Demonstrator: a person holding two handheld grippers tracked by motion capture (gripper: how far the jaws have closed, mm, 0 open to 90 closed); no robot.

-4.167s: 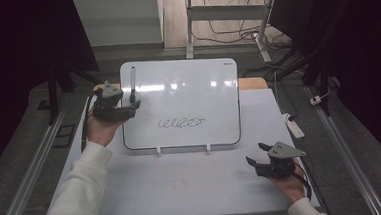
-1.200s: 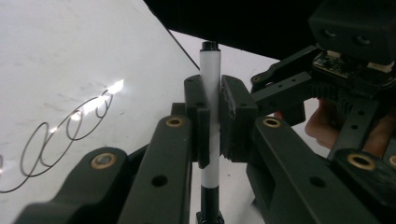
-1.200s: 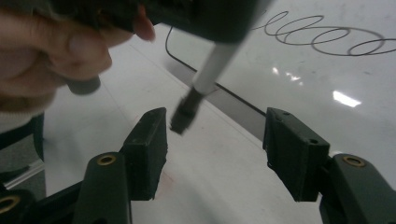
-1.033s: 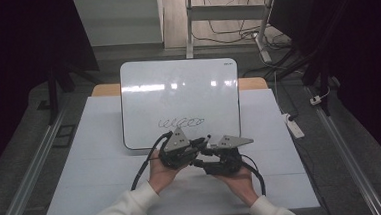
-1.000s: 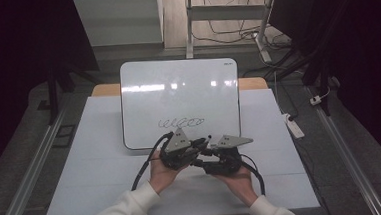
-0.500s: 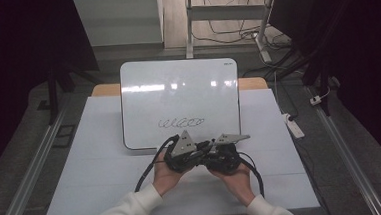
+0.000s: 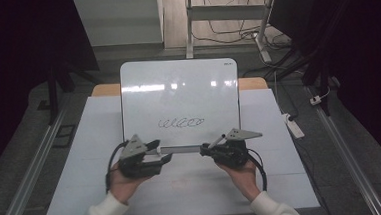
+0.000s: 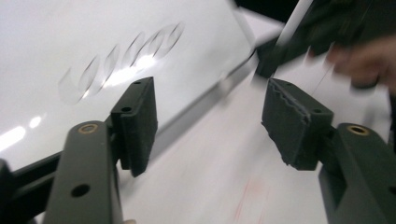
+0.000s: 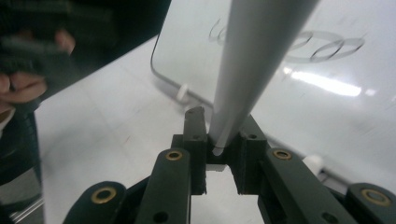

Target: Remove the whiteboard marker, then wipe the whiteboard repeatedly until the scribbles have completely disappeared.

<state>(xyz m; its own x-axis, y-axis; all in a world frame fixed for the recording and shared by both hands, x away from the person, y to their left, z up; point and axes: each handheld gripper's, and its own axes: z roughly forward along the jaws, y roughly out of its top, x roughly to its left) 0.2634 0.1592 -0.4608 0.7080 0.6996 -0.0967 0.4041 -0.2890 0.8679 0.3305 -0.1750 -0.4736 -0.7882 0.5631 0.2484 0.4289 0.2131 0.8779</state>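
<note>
A white whiteboard [image 7: 177,88] lies on the table, with a looping black scribble [image 7: 181,122] near its front edge. My right gripper [image 7: 204,149] sits just in front of the board's right half, shut on a grey marker [image 7: 216,141] that slants up and away. In the right gripper view the marker [image 9: 257,56] rises from between the closed jaws of the right gripper [image 9: 219,140]. My left gripper [image 7: 162,155] is at the board's front left and is open. Nothing lies between the pads of the left gripper [image 8: 215,123], and the scribble [image 8: 121,56] is beyond them.
A white sheet [image 7: 82,169] covers the table around the board. A white power strip [image 7: 292,126] lies off the table's right edge. Metal rails [image 7: 32,172] run along both sides on the floor. A desk frame and cables [image 7: 224,30] stand behind.
The left gripper brought the marker from the board's far left corner to the front. Both grippers met there. They have now parted, with the marker in the right gripper and the left open.
</note>
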